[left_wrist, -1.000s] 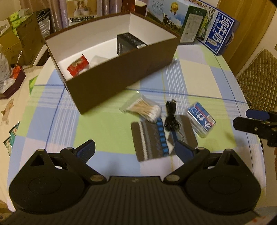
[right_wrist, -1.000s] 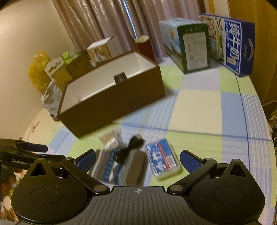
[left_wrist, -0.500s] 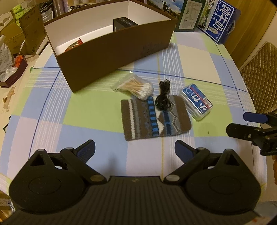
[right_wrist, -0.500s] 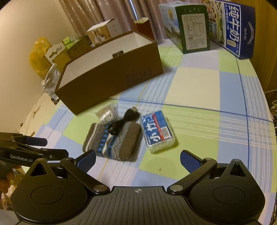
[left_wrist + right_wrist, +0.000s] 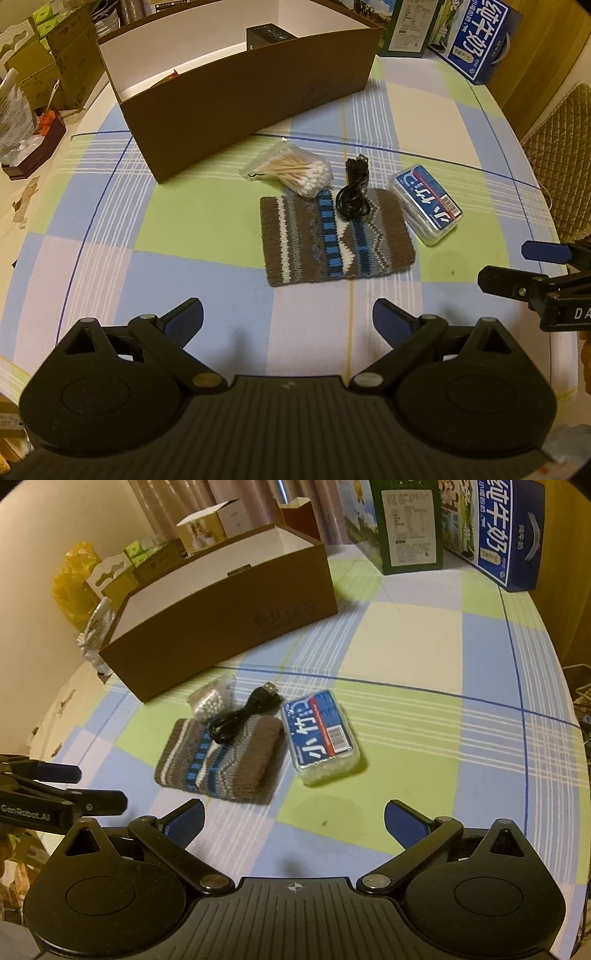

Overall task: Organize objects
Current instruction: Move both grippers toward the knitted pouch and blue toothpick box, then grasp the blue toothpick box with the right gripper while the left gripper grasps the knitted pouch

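Both tongs (image 5: 288, 319) (image 5: 293, 819) backed away; toothpick box (image 5: 319, 734) reads "小竹".

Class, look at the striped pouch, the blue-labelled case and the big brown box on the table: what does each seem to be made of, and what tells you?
Pouch: knitted yarn, matte; visible stitch rows. Case: clear, glossy plastic, probably; contents show through its sides. Box: likely cardboard, matte brown outside, white inside; thin, stiff walls.

Cloth, card and plastic on a checked table

The knitted pouch (image 5: 334, 236) is woolly and ribbed; the brown box (image 5: 251, 107) is matt card, white inside; the toothpick case (image 5: 428, 205) is clear glossy plastic; the black cable (image 5: 352, 195) looks smooth; the tablecloth (image 5: 207, 229) is matt.
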